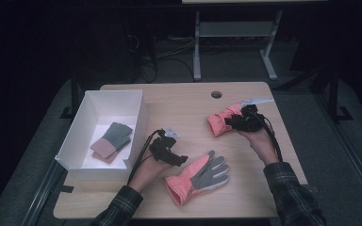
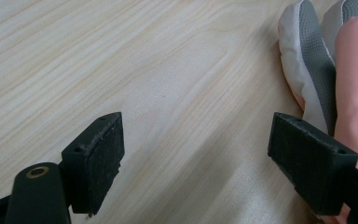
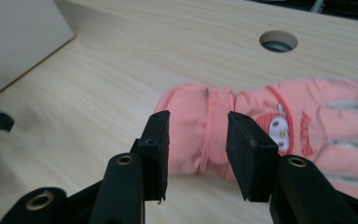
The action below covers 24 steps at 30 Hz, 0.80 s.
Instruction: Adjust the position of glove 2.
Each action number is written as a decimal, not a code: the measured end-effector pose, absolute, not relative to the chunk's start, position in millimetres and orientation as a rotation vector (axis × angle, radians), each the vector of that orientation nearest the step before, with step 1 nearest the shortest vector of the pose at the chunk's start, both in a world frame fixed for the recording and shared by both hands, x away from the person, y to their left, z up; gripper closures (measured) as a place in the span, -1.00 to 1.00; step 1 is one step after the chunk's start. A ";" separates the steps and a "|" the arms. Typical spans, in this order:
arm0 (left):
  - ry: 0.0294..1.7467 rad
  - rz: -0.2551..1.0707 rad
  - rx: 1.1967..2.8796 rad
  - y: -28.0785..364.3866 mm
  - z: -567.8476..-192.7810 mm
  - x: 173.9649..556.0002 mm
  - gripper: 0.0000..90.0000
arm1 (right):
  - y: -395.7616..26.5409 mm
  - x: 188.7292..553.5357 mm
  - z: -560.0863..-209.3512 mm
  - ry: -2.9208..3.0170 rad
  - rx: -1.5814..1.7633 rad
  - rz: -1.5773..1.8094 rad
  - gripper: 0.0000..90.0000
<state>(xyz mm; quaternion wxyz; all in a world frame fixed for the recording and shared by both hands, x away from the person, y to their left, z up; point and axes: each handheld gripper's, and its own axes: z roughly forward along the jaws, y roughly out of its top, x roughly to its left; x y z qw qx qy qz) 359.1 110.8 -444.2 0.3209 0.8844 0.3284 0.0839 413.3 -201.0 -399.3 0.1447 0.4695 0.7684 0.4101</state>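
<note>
The right gripper (image 1: 239,120) clasped the cuff of a pink glove (image 3: 242,126) at the far right of the table (image 1: 179,108), the jaws pinching the gathered wrist band, probably because that narrow part gave the firmest hold for carrying. The left gripper (image 1: 183,159) rested released on bare wood with nothing between its jaws, just left of the second pink glove (image 1: 199,177) lying palm-up near the front edge. At the left stood a white box (image 1: 139,117) already holding a grey-and-pink pair (image 1: 112,141), which looked like the place meant for both.
</note>
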 end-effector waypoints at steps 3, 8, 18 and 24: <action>0.868 0.211 2.323 110.4 -444.4 358.9 -0.60 | -196.8 426.0 -399.0 2.220 1.349 1.166 0.32; 0.864 0.206 2.317 110.2 -444.3 359.0 -0.59 | -196.3 445.7 -405.9 2.214 1.385 1.160 0.32; 0.873 0.195 2.310 110.3 -443.6 359.5 -0.59 | -196.1 463.4 -431.8 2.248 1.450 1.135 0.29; 0.864 0.197 2.317 109.8 -444.1 359.2 -0.59 | -191.3 466.3 -442.9 2.272 1.461 1.098 0.38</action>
